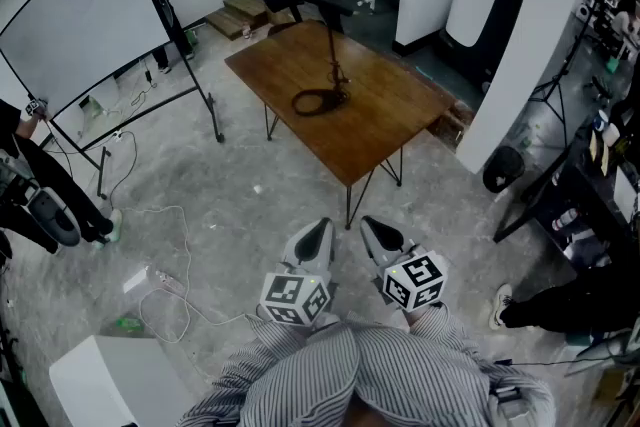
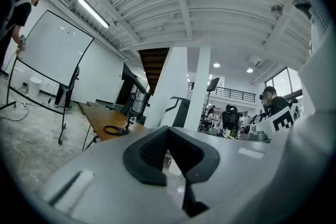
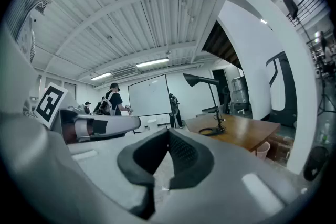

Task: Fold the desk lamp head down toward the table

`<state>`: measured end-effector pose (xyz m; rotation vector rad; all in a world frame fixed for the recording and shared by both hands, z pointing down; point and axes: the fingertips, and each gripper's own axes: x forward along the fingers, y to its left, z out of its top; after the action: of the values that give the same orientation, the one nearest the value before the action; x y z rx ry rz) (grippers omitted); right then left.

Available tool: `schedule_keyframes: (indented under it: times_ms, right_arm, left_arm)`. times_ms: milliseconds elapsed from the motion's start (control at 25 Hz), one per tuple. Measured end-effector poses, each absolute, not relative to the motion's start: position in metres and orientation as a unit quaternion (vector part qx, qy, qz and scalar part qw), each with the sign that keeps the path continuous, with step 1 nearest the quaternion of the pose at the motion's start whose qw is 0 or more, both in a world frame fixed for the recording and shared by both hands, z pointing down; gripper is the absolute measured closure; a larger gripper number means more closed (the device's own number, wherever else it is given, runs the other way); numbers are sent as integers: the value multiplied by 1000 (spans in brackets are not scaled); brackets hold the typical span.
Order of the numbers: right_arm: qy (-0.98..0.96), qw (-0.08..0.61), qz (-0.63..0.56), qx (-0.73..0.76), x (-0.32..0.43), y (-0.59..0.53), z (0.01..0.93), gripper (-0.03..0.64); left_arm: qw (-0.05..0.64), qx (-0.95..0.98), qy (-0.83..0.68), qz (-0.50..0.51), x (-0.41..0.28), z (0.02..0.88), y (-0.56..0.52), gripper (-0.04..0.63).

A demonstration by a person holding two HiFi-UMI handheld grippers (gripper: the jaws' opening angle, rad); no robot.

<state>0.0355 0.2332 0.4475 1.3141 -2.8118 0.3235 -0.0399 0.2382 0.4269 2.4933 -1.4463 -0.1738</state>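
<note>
floor: grey concrete | whiteboard: on stand | walls: white

Probably lab or studio: bare concrete floor, whiteboard, strip lights.

Ahead on my left stands a whiteboard on its stand. A white cable crosses the concrete floor. A white box sits nearest me.

Both arms are tucked in close to the torso, striped sleeves bent, hands low in front. The left gripper and right gripper sit side by side, near each other but not touching, both pointing forward, roughly level. Jaws are fully together on each with nothing between them. Marker cubes face up.
</note>
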Motion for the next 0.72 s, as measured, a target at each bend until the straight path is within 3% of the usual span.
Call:
schedule_keyframes:
  times_ms: [720]
  right_arm:
    - [-897, -10, 122, 425, 43, 225, 454, 617]
  left_arm:
    - [150, 855, -492, -60, -31, 438, 234, 595]
